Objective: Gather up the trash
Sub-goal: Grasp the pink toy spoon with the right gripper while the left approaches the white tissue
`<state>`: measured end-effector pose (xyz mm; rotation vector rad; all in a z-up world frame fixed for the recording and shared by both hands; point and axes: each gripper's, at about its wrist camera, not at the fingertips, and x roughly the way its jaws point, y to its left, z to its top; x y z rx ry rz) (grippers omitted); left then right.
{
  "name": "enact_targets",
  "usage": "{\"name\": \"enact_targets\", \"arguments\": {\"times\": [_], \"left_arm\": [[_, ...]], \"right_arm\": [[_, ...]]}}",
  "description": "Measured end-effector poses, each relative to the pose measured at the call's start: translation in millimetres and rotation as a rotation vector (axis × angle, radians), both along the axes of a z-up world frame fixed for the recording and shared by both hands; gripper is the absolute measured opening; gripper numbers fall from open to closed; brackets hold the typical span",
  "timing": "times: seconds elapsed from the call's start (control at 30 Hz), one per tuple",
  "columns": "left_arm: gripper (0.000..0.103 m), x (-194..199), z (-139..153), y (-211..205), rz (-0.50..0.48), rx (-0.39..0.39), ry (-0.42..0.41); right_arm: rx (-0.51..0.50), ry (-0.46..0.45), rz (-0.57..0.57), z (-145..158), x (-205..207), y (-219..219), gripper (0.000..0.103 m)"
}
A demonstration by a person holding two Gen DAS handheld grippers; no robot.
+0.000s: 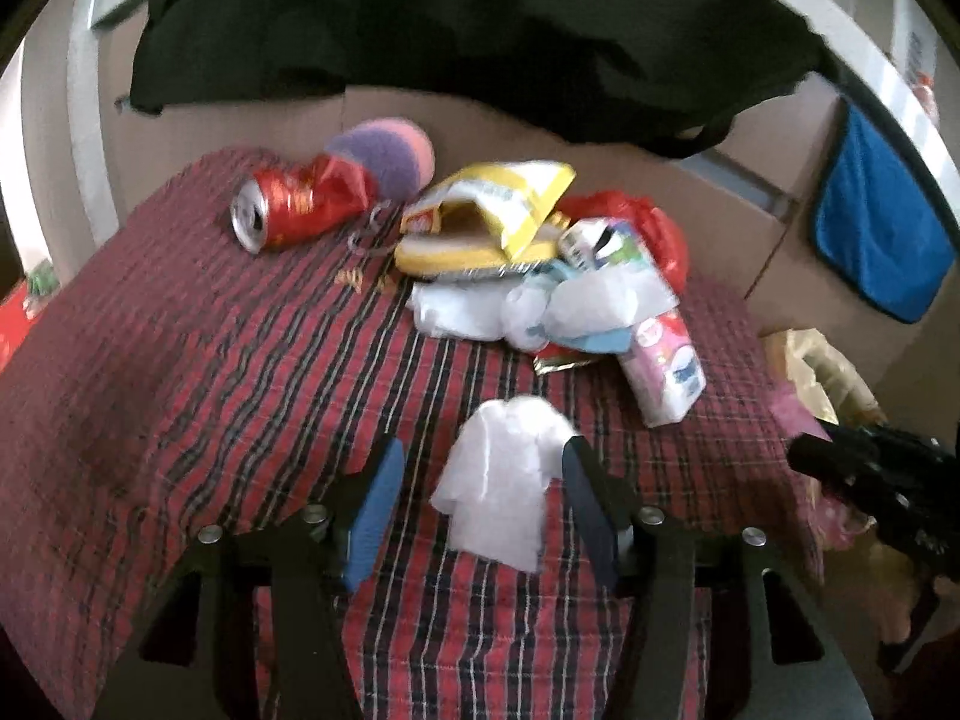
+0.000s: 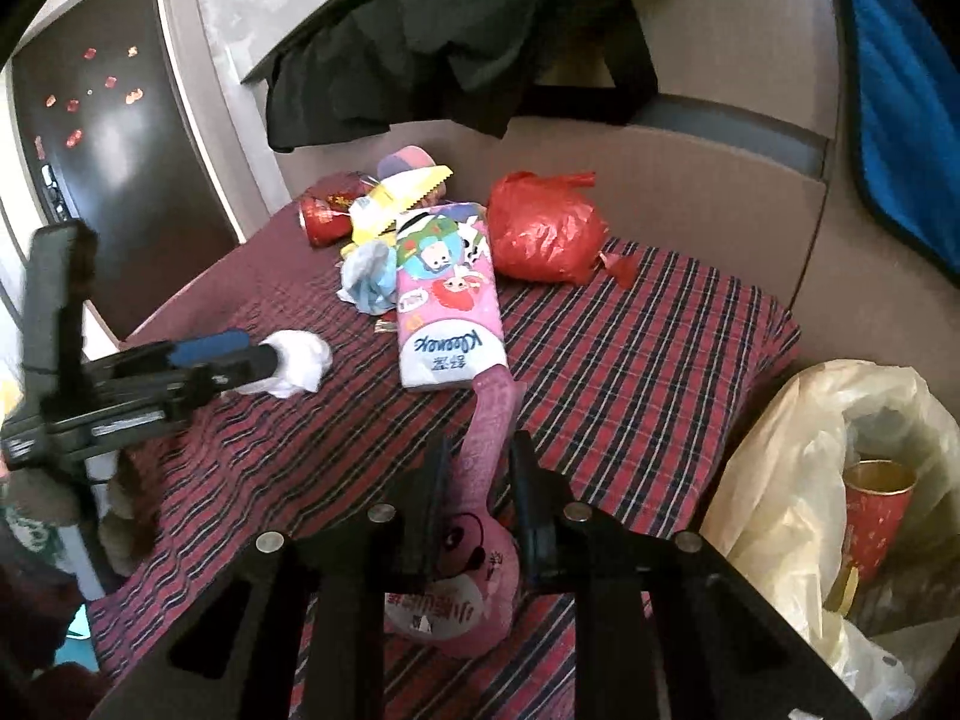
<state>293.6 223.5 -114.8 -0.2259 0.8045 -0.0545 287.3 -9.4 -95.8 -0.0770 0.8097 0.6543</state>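
A crumpled white tissue [image 1: 501, 474] lies on the red plaid tablecloth [image 1: 198, 360] between the fingers of my open left gripper [image 1: 480, 462], which straddles it; it also shows in the right wrist view [image 2: 297, 363] at that gripper's tips. My right gripper [image 2: 477, 459] is shut on a pink wrapper [image 2: 480, 546] above the table's near edge. Behind lie a Kleenex tissue pack [image 2: 447, 306], a red can [image 1: 282, 213], a yellow snack bag [image 1: 498, 210], a red plastic bag [image 2: 546, 228] and more crumpled tissues [image 1: 480, 306].
A yellowish trash bag [image 2: 786, 480] stands open at the table's right, with a red paper cup [image 2: 873, 510] inside. Cardboard walls [image 2: 690, 192] enclose the back. A dark cloth [image 1: 450, 42] hangs above, a blue cloth [image 1: 876, 216] at the right. A purple-pink sponge [image 1: 390, 153] sits at the back.
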Motion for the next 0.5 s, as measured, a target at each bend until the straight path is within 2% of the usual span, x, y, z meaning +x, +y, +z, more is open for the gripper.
{"name": "enact_targets", "arguments": {"times": [0.07,0.13,0.23,0.33,0.5], "left_arm": [[0.051,4.0,-6.3,3.5,0.015,-0.038,0.037],[0.035,5.0,-9.5,5.3,0.028,-0.064,0.057],[0.018,0.5,-5.3,6.1,0.045,-0.079,0.031],[0.011,-4.7,6.1,4.0,0.054,-0.06,-0.002],[0.01,-16.8,26.5,-5.6,0.053,-0.02,-0.068]], "right_arm": [[0.006,-0.001,0.005,-0.4,-5.4,-0.1,0.019],[0.001,-0.008,0.009,-2.3,-7.4,3.0,0.019],[-0.001,-0.004,0.02,-4.2,-9.7,6.1,0.019],[0.003,-0.002,0.025,-4.0,-11.0,7.7,0.019],[0.009,-0.025,0.025,2.6,-17.0,6.9,0.019]]}}
